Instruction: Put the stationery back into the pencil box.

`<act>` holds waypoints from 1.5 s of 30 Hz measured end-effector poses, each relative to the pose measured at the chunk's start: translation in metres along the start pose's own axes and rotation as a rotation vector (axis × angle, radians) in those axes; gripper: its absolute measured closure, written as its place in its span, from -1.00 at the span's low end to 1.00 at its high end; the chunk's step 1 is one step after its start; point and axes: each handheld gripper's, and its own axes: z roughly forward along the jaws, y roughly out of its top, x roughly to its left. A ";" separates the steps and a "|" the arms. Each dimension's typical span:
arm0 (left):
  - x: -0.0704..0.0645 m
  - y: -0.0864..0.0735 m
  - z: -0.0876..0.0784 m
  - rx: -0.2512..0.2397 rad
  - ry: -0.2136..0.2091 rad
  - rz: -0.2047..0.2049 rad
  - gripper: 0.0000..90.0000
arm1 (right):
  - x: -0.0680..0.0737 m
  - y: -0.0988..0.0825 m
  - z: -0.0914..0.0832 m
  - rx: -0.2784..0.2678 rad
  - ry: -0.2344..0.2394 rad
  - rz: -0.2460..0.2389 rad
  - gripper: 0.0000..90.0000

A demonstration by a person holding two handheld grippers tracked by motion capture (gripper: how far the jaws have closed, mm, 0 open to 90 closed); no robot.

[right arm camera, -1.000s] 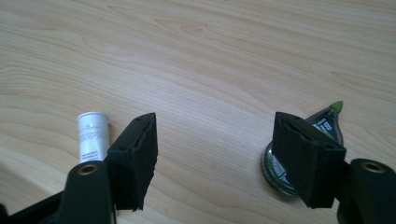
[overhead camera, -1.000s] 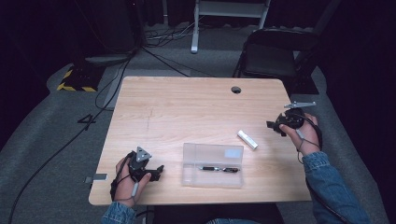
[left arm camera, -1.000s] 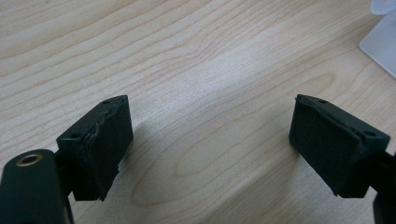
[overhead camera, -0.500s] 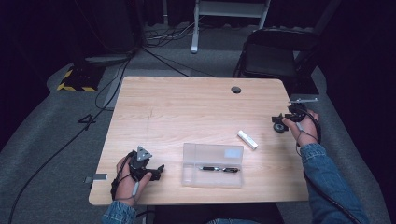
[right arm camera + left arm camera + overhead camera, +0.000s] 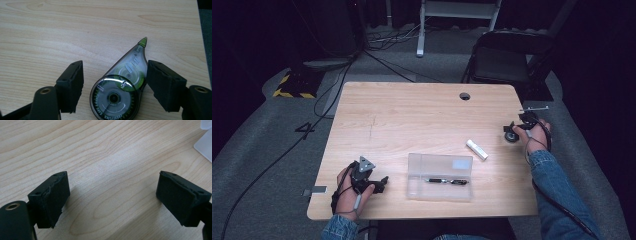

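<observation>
A smoky-grey correction tape dispenser with a green tip lies flat on the wooden table near its right edge. My right gripper stands over it, open. One pad is at the dispenser's side and the other is apart from it. From above, that right gripper and the dispenser sit together by the table edge. At the front left my left gripper rests low and open, with bare wood between the pads of my left gripper.
A clear plastic case holding a dark pen lies at the front middle; its corner is just right of my left jaws. A small white stick lies beside it. A cable hole and a chair are behind.
My right hand has sunk toward the table at the right edge, down over the dispenser. The left hand has stayed where it was.
</observation>
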 end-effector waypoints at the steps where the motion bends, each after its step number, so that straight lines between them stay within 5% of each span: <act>1: 0.000 0.000 0.000 0.000 0.000 0.000 -0.73 | 0.000 0.000 0.002 0.006 0.003 0.003 -0.31; 17: 0.000 0.000 0.000 0.001 0.003 0.003 -0.73 | -0.002 0.000 0.013 0.004 -0.043 -0.015 -0.32; 23: 0.000 0.000 0.000 0.000 0.003 0.003 -0.73 | -0.001 -0.003 0.018 0.020 -0.036 -0.025 -0.26; 29: 0.000 0.000 0.000 0.003 0.004 0.005 -0.73 | -0.002 -0.003 0.015 0.030 -0.035 -0.070 0.08; 45: 0.000 0.000 0.000 0.002 0.004 0.004 -0.73 | 0.006 -0.004 0.010 0.058 -0.001 -0.115 0.13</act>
